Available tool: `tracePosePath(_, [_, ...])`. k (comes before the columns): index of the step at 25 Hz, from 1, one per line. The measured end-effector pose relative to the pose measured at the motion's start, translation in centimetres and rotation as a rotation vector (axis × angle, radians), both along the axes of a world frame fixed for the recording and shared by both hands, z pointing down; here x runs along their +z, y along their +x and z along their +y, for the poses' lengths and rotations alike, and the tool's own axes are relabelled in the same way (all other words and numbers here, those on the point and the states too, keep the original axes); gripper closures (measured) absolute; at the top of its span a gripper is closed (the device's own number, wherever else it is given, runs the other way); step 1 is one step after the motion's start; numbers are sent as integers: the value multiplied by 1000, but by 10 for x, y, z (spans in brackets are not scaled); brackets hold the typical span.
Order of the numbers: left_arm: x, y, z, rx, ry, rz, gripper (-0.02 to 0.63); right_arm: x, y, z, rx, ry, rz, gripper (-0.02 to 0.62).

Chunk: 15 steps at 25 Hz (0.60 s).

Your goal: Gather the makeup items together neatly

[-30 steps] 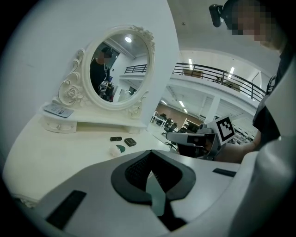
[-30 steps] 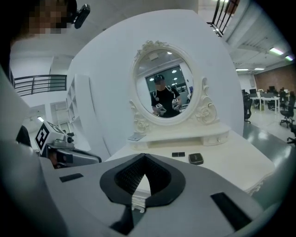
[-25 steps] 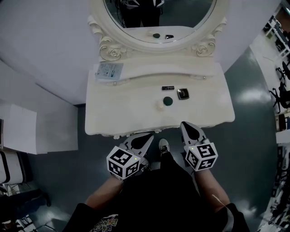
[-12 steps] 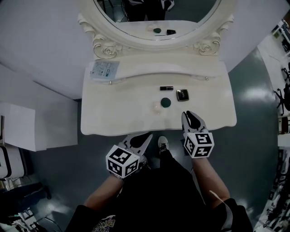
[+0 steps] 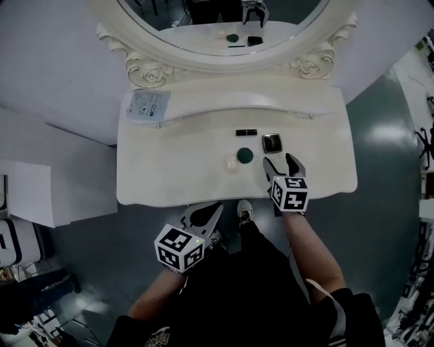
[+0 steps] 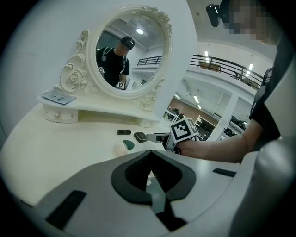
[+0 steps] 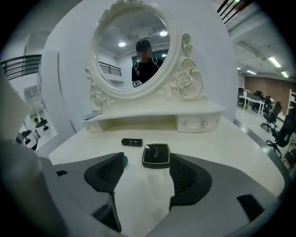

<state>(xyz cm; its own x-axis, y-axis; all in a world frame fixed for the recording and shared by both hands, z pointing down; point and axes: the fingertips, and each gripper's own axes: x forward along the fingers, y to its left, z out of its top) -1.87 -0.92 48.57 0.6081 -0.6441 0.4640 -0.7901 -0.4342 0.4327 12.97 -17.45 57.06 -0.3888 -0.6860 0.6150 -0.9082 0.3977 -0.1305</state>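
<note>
On the cream vanity table (image 5: pixel 169 169) lie a black lipstick tube (image 5: pixel 246 132), a black square compact (image 5: pixel 272 142), a dark green round item (image 5: pixel 245 156) and a small cream round item (image 5: pixel 232 162). My right gripper (image 5: pixel 283 161) hovers over the table just in front of the compact (image 7: pixel 156 155). Its jaws are opening, with nothing between them (image 7: pixel 145 163). The lipstick (image 7: pixel 132 142) lies a little further back on the left. My left gripper (image 5: pixel 205 213) is shut and empty, below the table's front edge (image 6: pixel 149 152). From there I see the right gripper (image 6: pixel 157 137) beside the compact (image 6: pixel 140 137).
An oval mirror (image 5: pixel 224 20) in a carved frame stands at the back above a raised shelf with small drawers. A pale packet (image 5: pixel 147 105) lies on the shelf's left end. A white box (image 5: pixel 34 196) stands on the floor at the left. A shoe (image 5: pixel 245 211) shows under the table edge.
My right gripper has moved forward over the table to just before the compact, and its jaws have gone from shut to open. The left gripper stays shut by the front edge.
</note>
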Motion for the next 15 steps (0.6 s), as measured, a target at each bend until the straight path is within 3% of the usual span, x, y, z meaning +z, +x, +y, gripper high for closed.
tracePosePath(15, [20,-21,-13,-88,-55,15,598,56,-6,-50,47,-128,43,267])
